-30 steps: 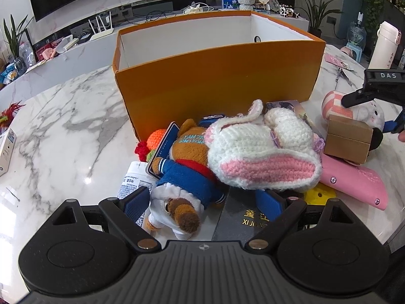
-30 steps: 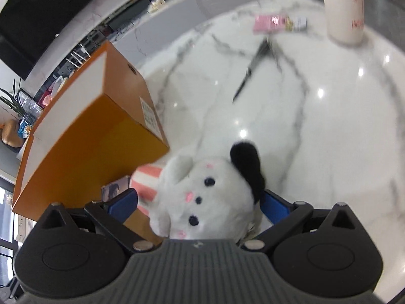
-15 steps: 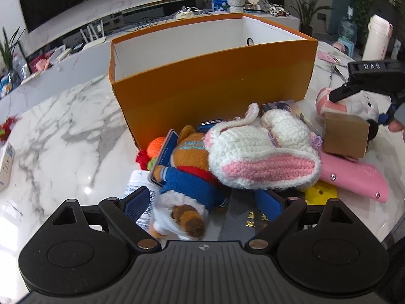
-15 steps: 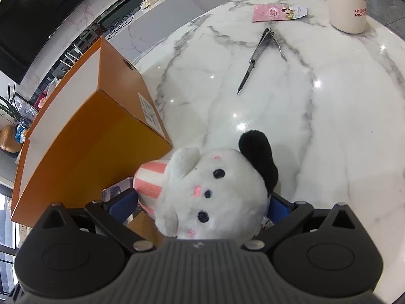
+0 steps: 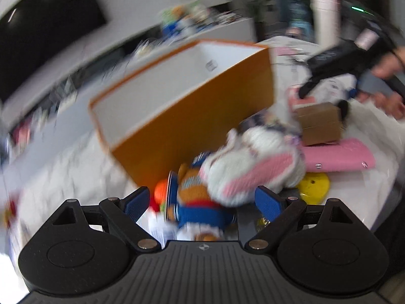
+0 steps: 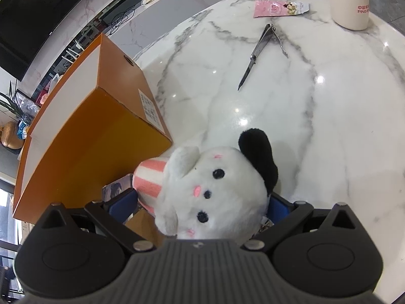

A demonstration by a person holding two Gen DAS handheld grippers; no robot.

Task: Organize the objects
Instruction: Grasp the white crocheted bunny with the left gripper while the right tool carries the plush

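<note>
The right gripper had come down, its fingers bracketing the white plush dog by the orange box's corner; grip unclear. The left gripper swung, blurred, fingers apart over the bear. Boxing looked imminent.

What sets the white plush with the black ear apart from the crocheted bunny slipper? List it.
The white plush is smooth fur with one black ear; the bunny slipper is knitted white with a pink sole. The plush sits between the right gripper's fingers; the slipper lies on the pile ahead of the left gripper. Both are soft and mostly white.
</note>
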